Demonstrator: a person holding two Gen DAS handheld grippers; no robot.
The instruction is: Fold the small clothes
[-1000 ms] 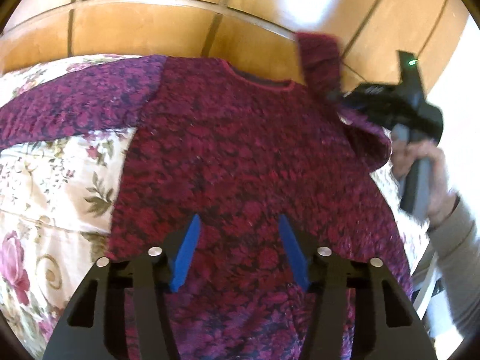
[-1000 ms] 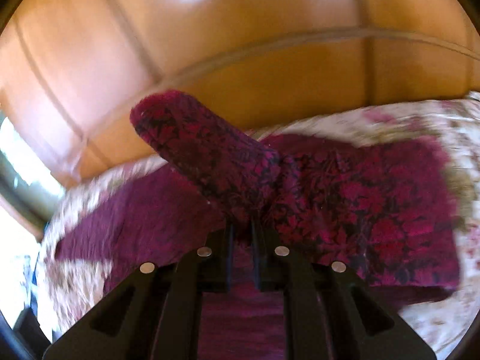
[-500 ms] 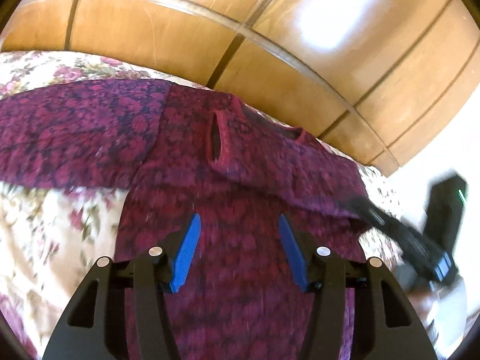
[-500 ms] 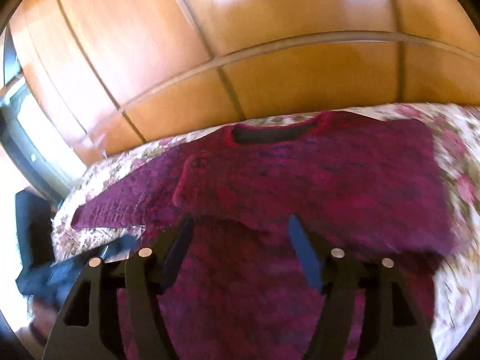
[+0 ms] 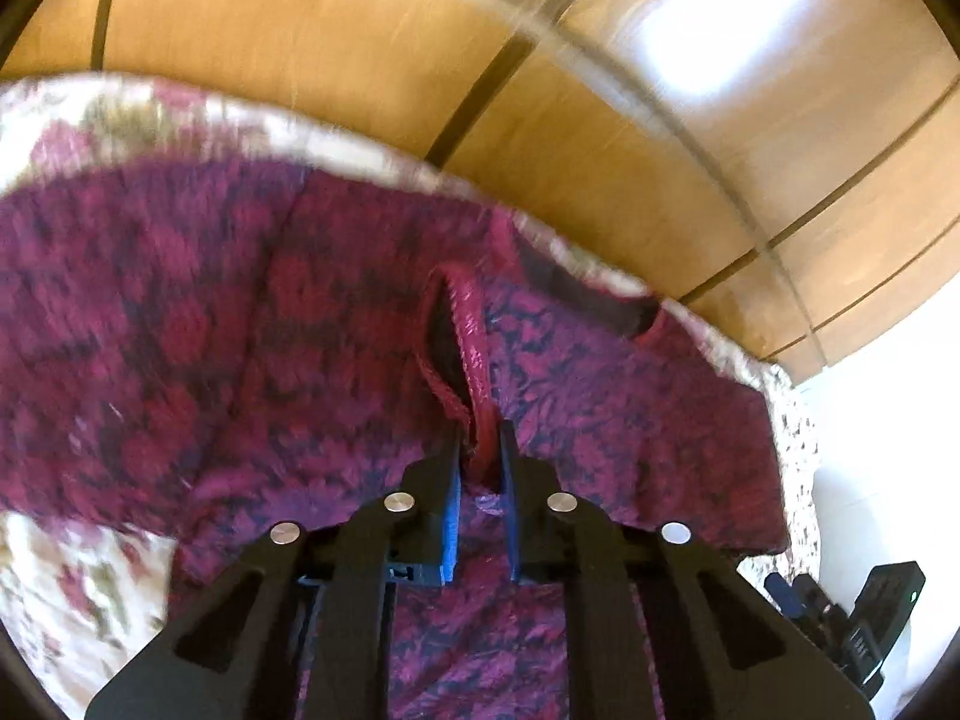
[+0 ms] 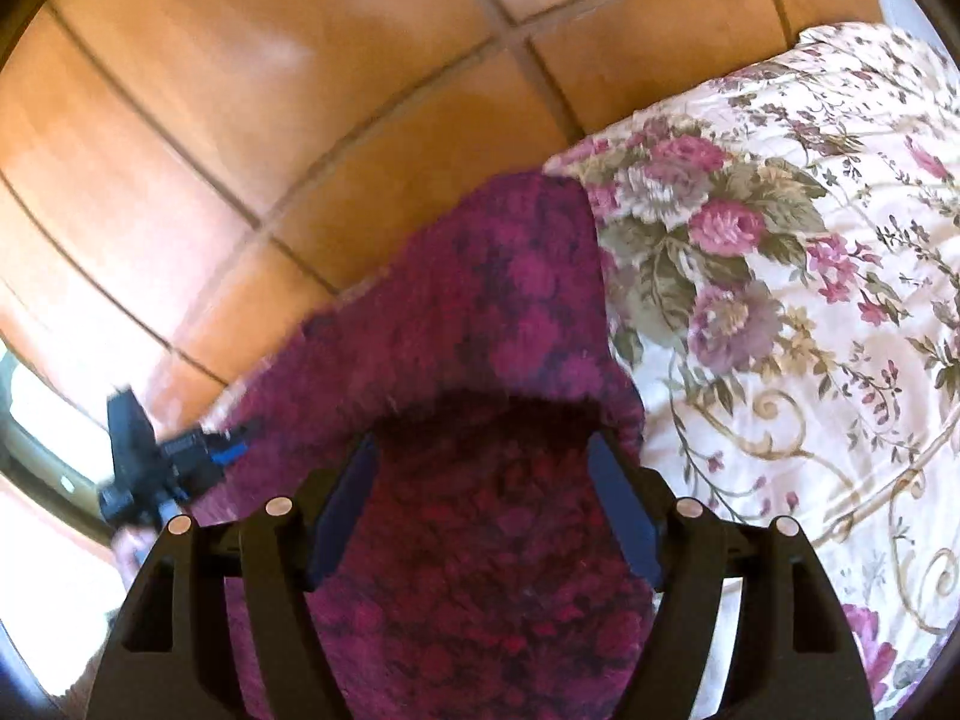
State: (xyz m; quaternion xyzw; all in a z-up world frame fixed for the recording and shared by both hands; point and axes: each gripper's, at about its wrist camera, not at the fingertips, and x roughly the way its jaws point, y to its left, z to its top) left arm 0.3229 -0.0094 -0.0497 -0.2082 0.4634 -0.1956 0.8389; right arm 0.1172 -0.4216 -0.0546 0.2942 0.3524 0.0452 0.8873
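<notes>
The left gripper (image 5: 480, 450) is clenched on the cuff (image 5: 459, 348) of the dark red knitted sweater (image 5: 240, 330), to reposition the folded sleeve; the right gripper (image 6: 480, 501) is released above the floral bedspread (image 6: 780, 300).

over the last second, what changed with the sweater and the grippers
The right gripper let go of the sleeve it had carried across the sweater; its jaws have just been opening, with no pads pressing cloth. That sleeve now lies folded over the chest. The left gripper, open before, has just closed on the sleeve cuff. The sweater body stays flat on the floral bedspread.
</notes>
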